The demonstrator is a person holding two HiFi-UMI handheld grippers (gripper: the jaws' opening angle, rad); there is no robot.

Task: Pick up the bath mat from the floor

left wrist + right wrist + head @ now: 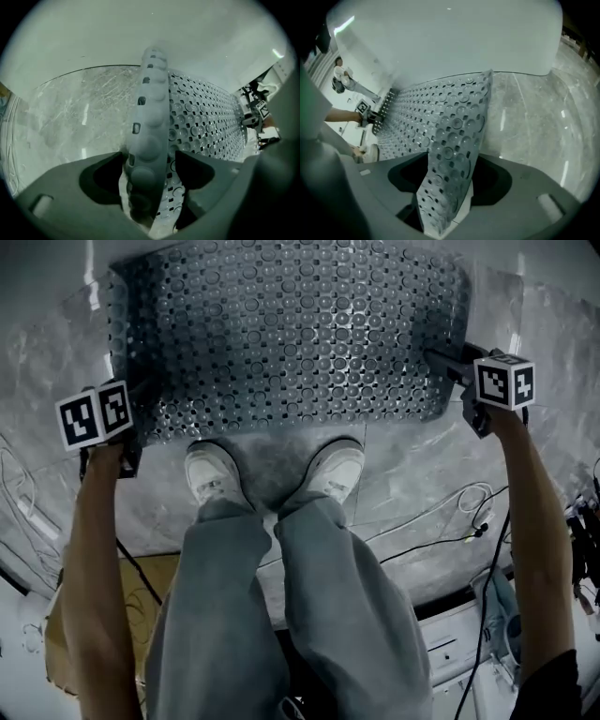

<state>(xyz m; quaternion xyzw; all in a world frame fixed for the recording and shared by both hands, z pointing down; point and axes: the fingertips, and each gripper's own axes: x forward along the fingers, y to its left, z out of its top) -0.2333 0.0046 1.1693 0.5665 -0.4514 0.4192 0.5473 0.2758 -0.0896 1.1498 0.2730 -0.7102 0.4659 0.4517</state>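
A grey bath mat [281, 334], full of holes and round suction cups, lies spread on the marbled floor in front of the person's feet. My left gripper [141, 395] is at the mat's left edge. In the left gripper view that edge [150, 117] runs between the jaws of the left gripper [150, 173], with dark gaps on both sides. My right gripper [442, 359] is at the mat's right edge. There the edge [454, 126] stands between the wide jaws of the right gripper [450, 183], and the pads do not press on it.
The person's white shoes [216, 474] [337, 470] stand just behind the mat's near edge. Cables [450, 521] lie on the floor to the right, beside white equipment [459, 643]. A white wall [140, 37] rises beyond the mat. Brown cardboard [141, 582] lies at the lower left.
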